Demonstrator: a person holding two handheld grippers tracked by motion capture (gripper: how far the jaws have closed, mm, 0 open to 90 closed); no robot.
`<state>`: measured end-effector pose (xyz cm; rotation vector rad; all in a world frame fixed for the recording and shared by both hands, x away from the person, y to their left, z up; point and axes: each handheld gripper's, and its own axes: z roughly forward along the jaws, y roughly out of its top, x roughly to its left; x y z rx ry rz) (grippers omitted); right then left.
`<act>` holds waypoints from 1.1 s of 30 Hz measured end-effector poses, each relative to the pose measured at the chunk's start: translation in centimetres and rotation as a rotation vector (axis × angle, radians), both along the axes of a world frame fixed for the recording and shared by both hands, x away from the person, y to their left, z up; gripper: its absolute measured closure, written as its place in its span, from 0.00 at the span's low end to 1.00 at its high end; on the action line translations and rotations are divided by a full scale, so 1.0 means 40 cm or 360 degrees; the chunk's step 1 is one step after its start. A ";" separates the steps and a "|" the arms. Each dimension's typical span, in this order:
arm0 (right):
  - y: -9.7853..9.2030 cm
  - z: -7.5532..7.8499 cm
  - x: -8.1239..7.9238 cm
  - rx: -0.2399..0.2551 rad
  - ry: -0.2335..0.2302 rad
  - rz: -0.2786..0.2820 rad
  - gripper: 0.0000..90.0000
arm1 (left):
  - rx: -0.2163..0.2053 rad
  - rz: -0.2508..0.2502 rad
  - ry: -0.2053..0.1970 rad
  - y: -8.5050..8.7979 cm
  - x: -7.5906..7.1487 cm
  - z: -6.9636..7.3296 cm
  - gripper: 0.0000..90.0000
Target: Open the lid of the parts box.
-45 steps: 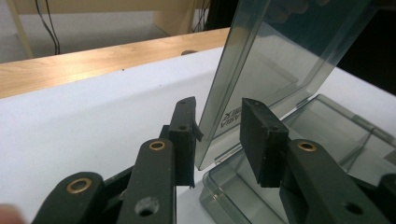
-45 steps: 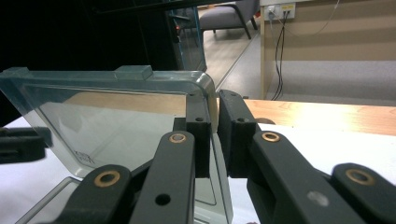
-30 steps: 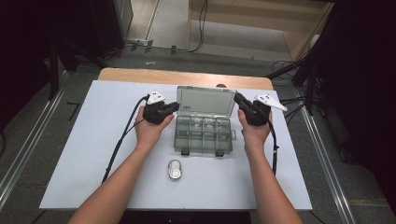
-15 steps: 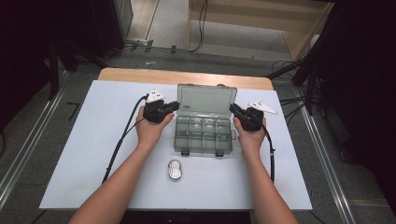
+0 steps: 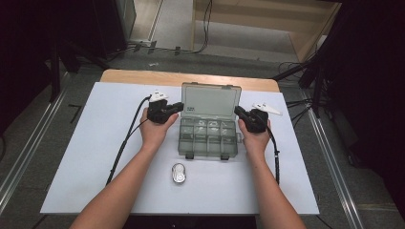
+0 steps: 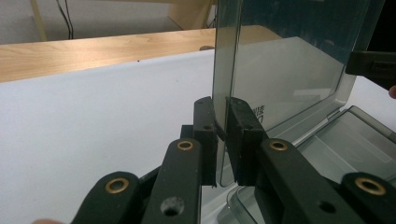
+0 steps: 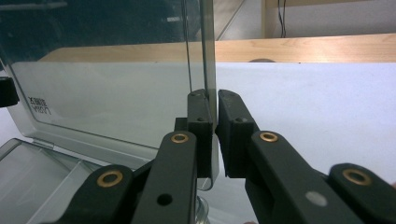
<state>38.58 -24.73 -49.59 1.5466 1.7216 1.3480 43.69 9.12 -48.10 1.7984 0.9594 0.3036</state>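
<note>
The left gripper (image 6: 220, 140) has its jaws closed narrow on the left side edge of the lid (image 6: 275, 70), with the pads pressing the clear panel from both faces. The right gripper (image 7: 212, 135) grips the opposite side edge of the lid (image 7: 116, 93) in the same manner. Holding the lid at both edges likely keeps it from twisting on its hinge and lets the two hands swing it evenly.

In the high view, the left gripper (image 5: 165, 110) and right gripper (image 5: 250, 119) sit on either side of the lid (image 5: 210, 99), which stands open behind the organizer box (image 5: 208, 138). The box rests on the white table cover (image 5: 95, 143), near its middle, its compartments facing up. A small round metal object (image 5: 179, 172) lies in front of the box, just toward the person, apart from it.

Compared with the earlier high view, the right gripper has come down and in toward the right edge of the lid, and its jaws have been closing on that edge. The left gripper holds the same place at the left edge. The box and the round object are unmoved.
</note>
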 end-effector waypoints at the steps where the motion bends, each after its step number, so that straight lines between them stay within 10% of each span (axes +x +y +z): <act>1: -0.001 -0.001 0.003 0.0013 0.0005 0.0000 0.92 | -0.0012 0.0010 0.0015 -0.001 0.002 -0.002 0.91; 7: -0.003 -0.006 0.013 0.0043 0.0025 0.0000 0.92 | 0.0039 0.0012 0.0029 -0.010 0.004 -0.013 0.88; 33: -0.019 -0.030 0.046 0.0178 0.0106 0.0026 0.91 | -0.0123 0.0045 0.0232 -0.002 0.036 -0.044 0.86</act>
